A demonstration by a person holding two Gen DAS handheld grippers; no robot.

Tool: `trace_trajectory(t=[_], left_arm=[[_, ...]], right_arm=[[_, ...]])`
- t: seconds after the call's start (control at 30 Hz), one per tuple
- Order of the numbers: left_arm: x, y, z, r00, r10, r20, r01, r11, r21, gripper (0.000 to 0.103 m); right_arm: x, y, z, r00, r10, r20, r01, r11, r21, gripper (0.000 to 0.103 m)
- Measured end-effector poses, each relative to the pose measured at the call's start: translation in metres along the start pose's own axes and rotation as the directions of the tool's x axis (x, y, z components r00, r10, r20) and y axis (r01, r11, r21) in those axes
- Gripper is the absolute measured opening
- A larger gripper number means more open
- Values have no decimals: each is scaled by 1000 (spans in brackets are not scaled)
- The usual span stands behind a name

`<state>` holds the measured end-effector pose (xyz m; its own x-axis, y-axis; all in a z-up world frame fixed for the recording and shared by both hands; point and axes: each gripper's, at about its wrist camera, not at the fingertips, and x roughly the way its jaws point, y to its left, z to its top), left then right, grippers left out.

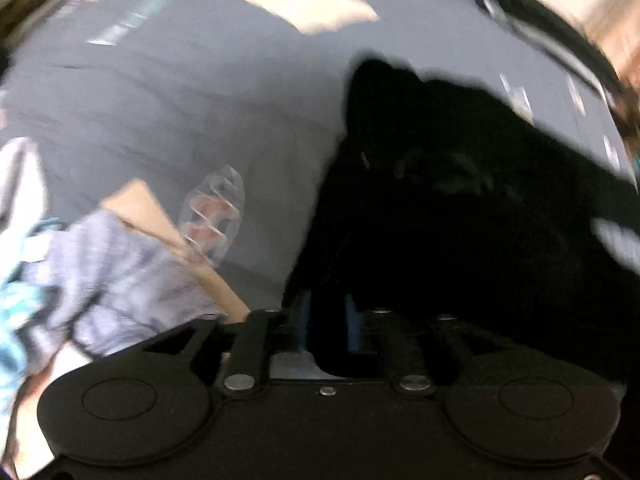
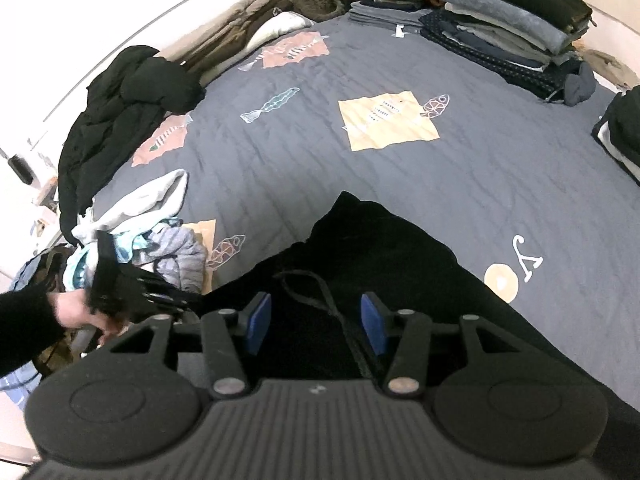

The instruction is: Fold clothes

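Note:
A black garment (image 2: 384,248) lies on the grey bedspread (image 2: 360,160) just ahead of my right gripper (image 2: 316,320), with a drawstring loop (image 2: 320,292) between the blue pads. The right gripper is open and hovers above the cloth. In the blurred left wrist view my left gripper (image 1: 328,320) has black cloth (image 1: 440,208) between its blue pads (image 1: 352,320) and looks shut on it. The left gripper also shows in the right wrist view (image 2: 120,284), at the garment's left edge.
A heap of unfolded clothes (image 2: 160,240) lies at the left. A black jacket (image 2: 120,112) lies further back. Folded stacks (image 2: 500,28) stand at the far right. A cat (image 2: 324,0) lies at the head of the bed. A dark pile (image 2: 624,128) sits at the right edge.

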<state>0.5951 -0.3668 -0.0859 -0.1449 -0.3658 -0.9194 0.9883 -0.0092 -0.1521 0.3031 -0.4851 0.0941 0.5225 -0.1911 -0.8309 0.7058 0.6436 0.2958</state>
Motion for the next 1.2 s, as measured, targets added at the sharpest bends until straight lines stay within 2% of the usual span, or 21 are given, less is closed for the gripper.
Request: trace_trajectory(t=[0.1,0.2,0.3,0.33,0.5,0.57,0.67,0.77,0.83,0.9,0.93,0.97,1.03,1.1,1.2], left_arm=[[-15,-1,-3,999,4,53,-3,1000,-19,40],[-30,-3,-6,994,9,106,-5,999,-38,41],[-34,-6,-8,990,13,144,-8,999,-33,48],[-26,-8,-8,990,13,143,-11,1000,-11,52],[4,-5,-10,985,11,173,-11,1000,4,52],[14,-3,-11,982,-4,189,3,1000,5,53],[32,-1,-17,985,-31,171,26,999,31,53],[48,-3,-25,988,-56,147,47,997,65,53],[54,-1,-29,987,-61,151,51,996,69,53],[60,2,-31,986,-57,160,47,997,61,44],[63,4,-32,985,-60,161,51,997,57,30],[64,5,-31,985,-70,160,63,997,51,8],[60,6,-28,980,-82,182,73,996,52,8],[47,7,-21,968,-76,237,61,996,71,7],[28,7,-11,945,-71,318,41,994,99,7]], right_arm=[[17,-6,3,1000,-15,0,15,1000,-18,49],[52,-17,11,1000,-9,-7,8,999,-50,49],[110,-24,33,1000,-21,-23,17,986,-167,49],[131,-25,41,999,-26,-27,19,977,-210,49],[220,-21,79,999,-35,-29,21,928,-372,49],[246,-16,89,999,-45,-25,29,888,-460,50],[283,-16,99,996,-69,-57,26,829,-558,50],[310,-20,105,992,-68,-106,-7,809,-587,51],[323,-19,102,983,-60,-173,-58,796,-602,51],[332,-11,92,973,-78,-216,-87,746,-660,51],[336,-7,86,970,-94,-224,-92,713,-695,49],[338,-5,83,972,-110,-208,-75,692,-718,44],[338,-6,89,975,-110,-192,-51,733,-679,18],[337,-7,95,979,-112,-172,-25,769,-638,12],[322,-6,114,986,-135,-95,50,792,-608,10]])
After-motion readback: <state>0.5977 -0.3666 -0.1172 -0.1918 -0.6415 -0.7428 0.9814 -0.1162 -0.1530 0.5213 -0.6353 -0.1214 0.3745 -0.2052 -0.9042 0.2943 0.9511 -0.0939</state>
